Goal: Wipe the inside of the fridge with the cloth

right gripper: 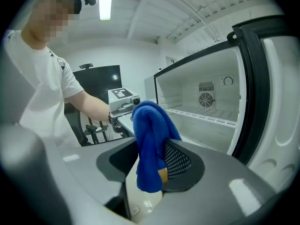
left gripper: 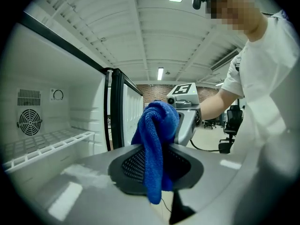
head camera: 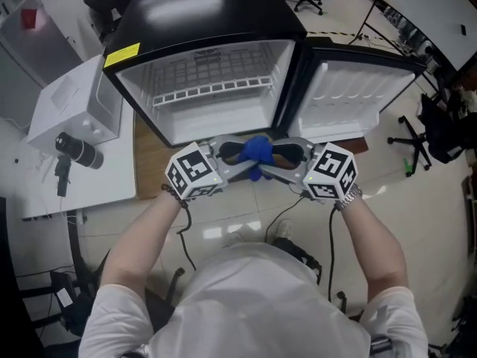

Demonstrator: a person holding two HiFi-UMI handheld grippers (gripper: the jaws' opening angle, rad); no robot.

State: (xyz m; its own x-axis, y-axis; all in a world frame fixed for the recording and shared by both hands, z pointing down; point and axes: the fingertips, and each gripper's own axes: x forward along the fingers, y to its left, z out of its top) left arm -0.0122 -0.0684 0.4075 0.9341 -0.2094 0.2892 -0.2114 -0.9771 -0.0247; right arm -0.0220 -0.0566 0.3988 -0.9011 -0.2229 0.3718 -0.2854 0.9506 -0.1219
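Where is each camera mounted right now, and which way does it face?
Head view: on the person's head, facing steeply down at the open fridge; left forearm, right forearm, left gripper and right gripper show, meeting at the blue cloth.
Left gripper view: on the left gripper, facing the right gripper along its jaws, blue cloth between them; fridge left, torso right.
Right gripper view: on the right gripper, facing the left gripper; fridge right, torso left.
Shared: the gripper views face each other; both show the blue cloth.

Head view looks steeply down at the fridge, and the two gripper views face each other up close, sharing the cloth.
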